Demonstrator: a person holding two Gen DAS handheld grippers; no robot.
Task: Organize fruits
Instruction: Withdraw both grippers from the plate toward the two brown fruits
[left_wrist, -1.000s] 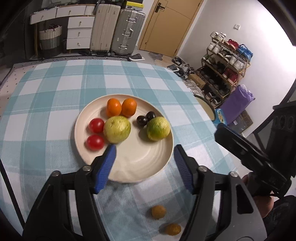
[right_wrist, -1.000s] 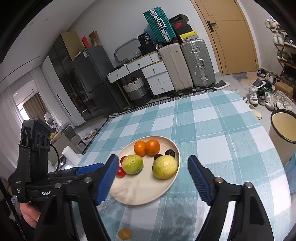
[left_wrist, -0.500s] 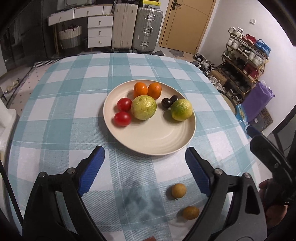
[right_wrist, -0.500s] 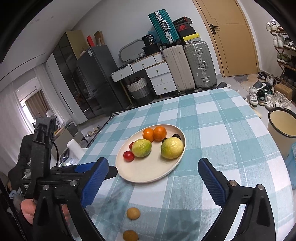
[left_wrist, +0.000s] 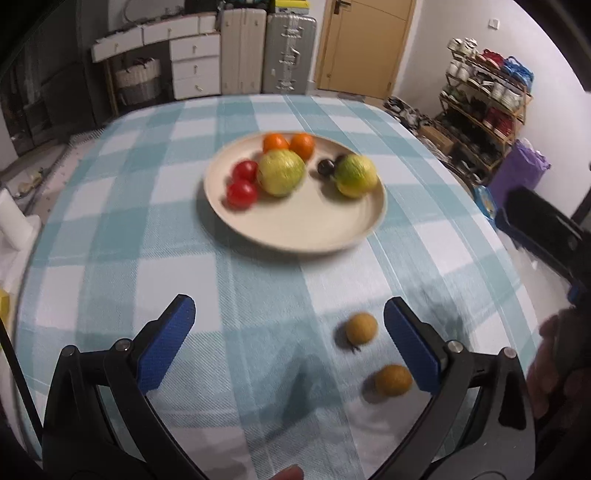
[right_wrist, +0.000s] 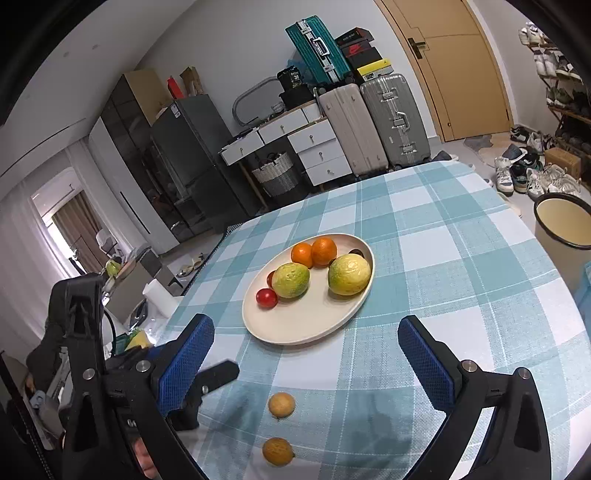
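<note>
Most fruit sits on the plate (right_wrist: 273, 328); two small brown fruits (right_wrist: 282, 404) remain on the counter (right_wrist: 461, 295).
Both grippers, left gripper (left_wrist: 284, 339) and right gripper (right_wrist: 306, 362), hover spread wide, holding nothing.

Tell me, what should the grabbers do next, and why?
Probably lower the open right gripper over the nearer-to-plate small brown fruit and close on it. Two small brown fruits, that one and another, lie on the tablecloth outside the plate, where the rest of the fruit already sits. The left gripper is open and empty too.
</note>
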